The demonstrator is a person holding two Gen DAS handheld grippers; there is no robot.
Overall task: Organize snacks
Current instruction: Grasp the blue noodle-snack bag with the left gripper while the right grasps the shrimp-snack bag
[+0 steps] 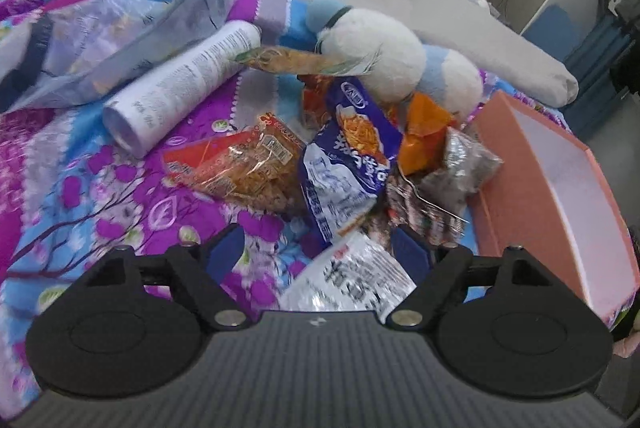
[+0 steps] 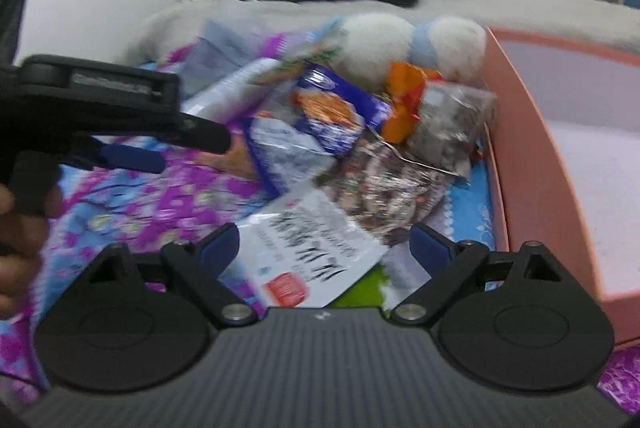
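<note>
1. Left gripper (image 1: 318,246) sits low over the snack pile, jaws wide apart, nothing pinched between the blue pads (image 1: 226,248).
2. Right gripper (image 2: 324,248) is alongside it, jaws spread too, gripping nothing; the left tool and the hand (image 2: 16,228) holding it show at that view's left edge.
3. Snacks lie heaped on the floral blanket (image 1: 80,196): a white packet (image 1: 352,280) nearest both grippers, a blue bag (image 1: 352,148) behind it, a red bag (image 1: 236,164) to its left.
4. An orange bag (image 1: 420,136) and a clear bag (image 1: 460,164) of dark bits lie by the pink box (image 1: 520,196).
5. The box, open-topped, stands right of the pile, touching it.
6. A white can (image 1: 180,84) lies on its side left of the heap; a plush toy (image 1: 380,48) rests behind.
</note>
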